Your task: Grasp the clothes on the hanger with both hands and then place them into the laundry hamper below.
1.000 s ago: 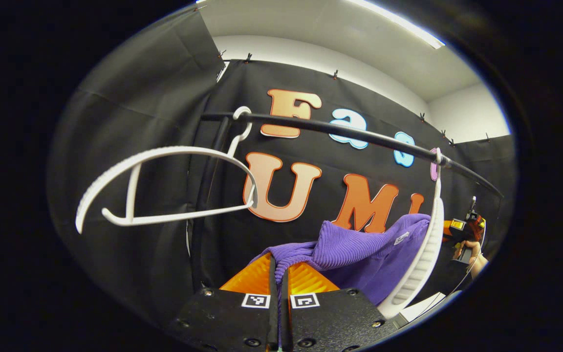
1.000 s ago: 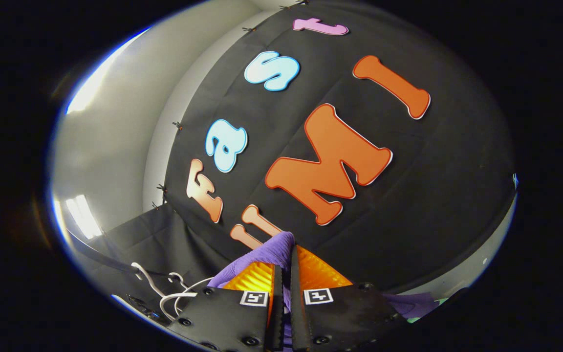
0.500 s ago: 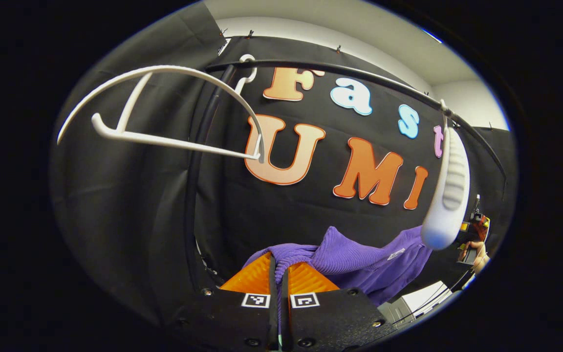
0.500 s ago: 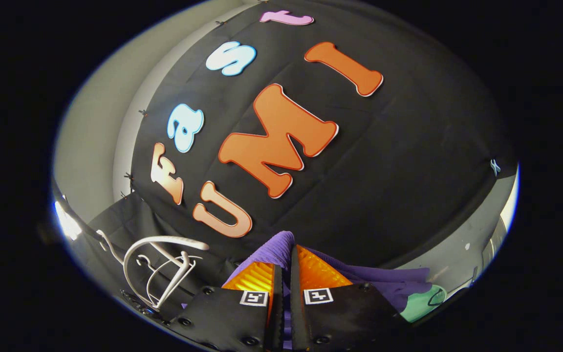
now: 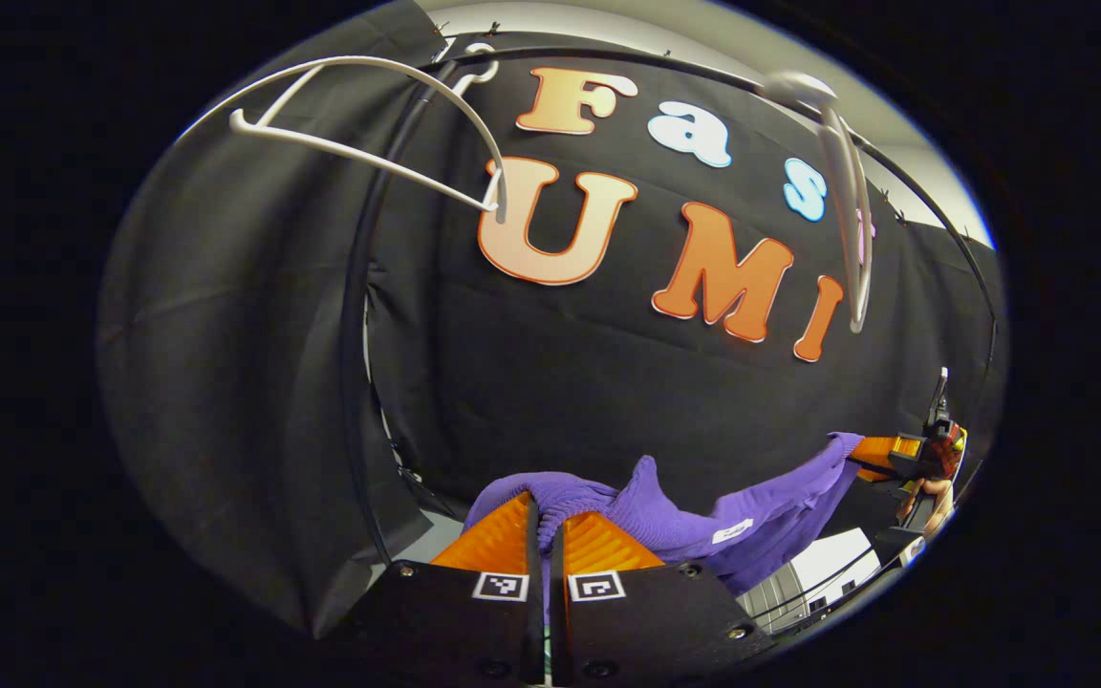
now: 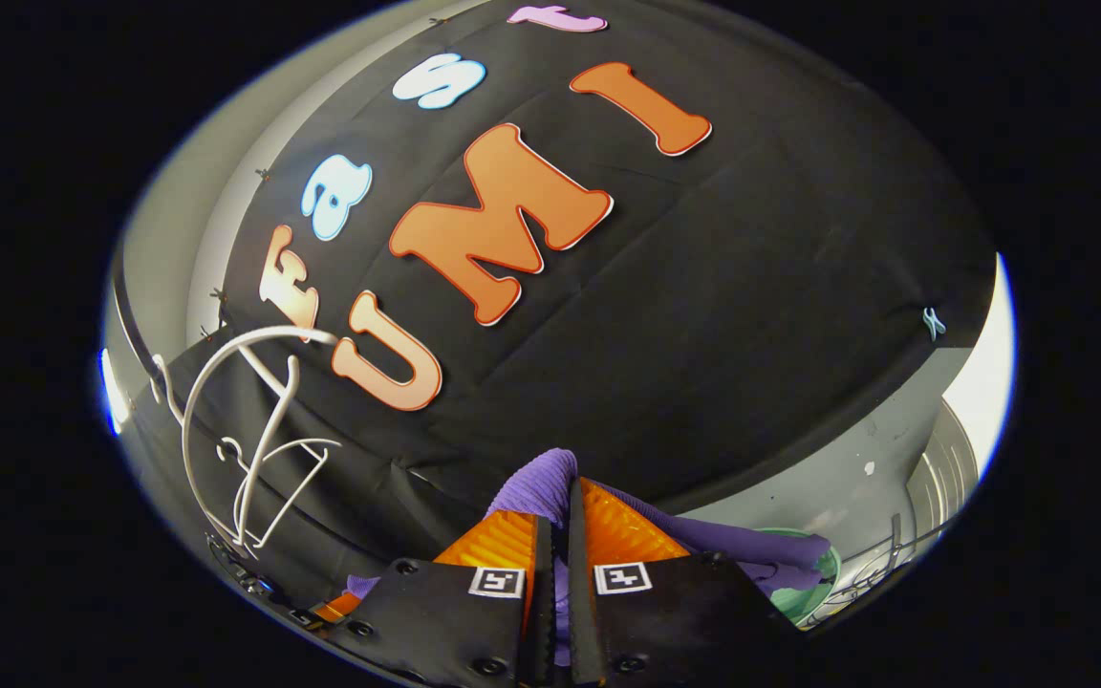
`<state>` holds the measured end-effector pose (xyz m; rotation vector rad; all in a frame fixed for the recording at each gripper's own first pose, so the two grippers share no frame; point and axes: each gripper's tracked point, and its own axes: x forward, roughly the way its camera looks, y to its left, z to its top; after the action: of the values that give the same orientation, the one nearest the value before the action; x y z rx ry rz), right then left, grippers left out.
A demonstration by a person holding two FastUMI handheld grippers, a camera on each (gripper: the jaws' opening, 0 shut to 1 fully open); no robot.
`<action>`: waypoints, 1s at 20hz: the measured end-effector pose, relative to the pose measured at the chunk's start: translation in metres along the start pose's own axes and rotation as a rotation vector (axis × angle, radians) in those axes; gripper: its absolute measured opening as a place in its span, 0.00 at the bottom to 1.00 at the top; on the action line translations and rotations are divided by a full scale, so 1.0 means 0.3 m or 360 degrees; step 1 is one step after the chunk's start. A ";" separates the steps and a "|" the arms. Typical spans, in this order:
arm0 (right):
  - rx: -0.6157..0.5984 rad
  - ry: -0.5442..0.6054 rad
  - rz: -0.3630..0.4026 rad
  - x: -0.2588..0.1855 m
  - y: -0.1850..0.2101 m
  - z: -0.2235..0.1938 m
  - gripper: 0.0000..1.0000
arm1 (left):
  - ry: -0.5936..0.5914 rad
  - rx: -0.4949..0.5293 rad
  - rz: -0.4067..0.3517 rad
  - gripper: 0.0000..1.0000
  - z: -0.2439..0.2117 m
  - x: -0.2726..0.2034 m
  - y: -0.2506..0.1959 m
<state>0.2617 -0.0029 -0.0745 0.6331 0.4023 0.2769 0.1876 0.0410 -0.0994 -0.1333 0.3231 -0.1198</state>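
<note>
A purple ribbed garment (image 5: 703,511) is stretched between both grippers, off its hanger. My left gripper (image 5: 546,511) is shut on one bunched end of it. In the left gripper view the right gripper (image 5: 880,457) pinches the far end at the right edge, held by a hand (image 5: 933,497). In the right gripper view my right gripper (image 6: 557,497) is shut on the purple garment (image 6: 541,478), which trails down to the right (image 6: 761,549). A green hamper rim (image 6: 813,583) shows low at the right, beneath the cloth. A bare white hanger (image 5: 842,182) swings on the black rail (image 5: 703,72).
Another white hanger (image 5: 369,105) hangs empty at the rail's left end, beside the rack's black upright pole (image 5: 359,334). In the right gripper view two white hangers (image 6: 254,430) sit at the lower left. Grey floor (image 6: 856,478) lies at the lower right.
Both grippers have dropped lower with the garment. It has come fully off the right hanger, which now swings up bare. The green hamper shows more in the right gripper view.
</note>
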 end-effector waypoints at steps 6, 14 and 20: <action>-0.0117 0.0053 -0.0061 -0.051 0.016 -0.142 0.13 | 0.0048 0.0055 -0.0228 0.02 -0.052 0.032 -0.253; -0.0171 0.0134 -0.0205 -0.074 -0.050 -0.296 0.14 | 0.0186 0.0138 -0.0471 0.02 -0.158 0.114 -0.546; -0.0299 0.0209 -0.0415 -0.062 -0.172 -0.399 0.14 | 0.0375 0.0250 -0.0538 0.02 -0.298 0.188 -0.632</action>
<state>0.1987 0.0118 -0.1892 0.3741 0.5722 0.1053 0.1937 -0.1632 -0.1725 -0.0168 0.5230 -0.4968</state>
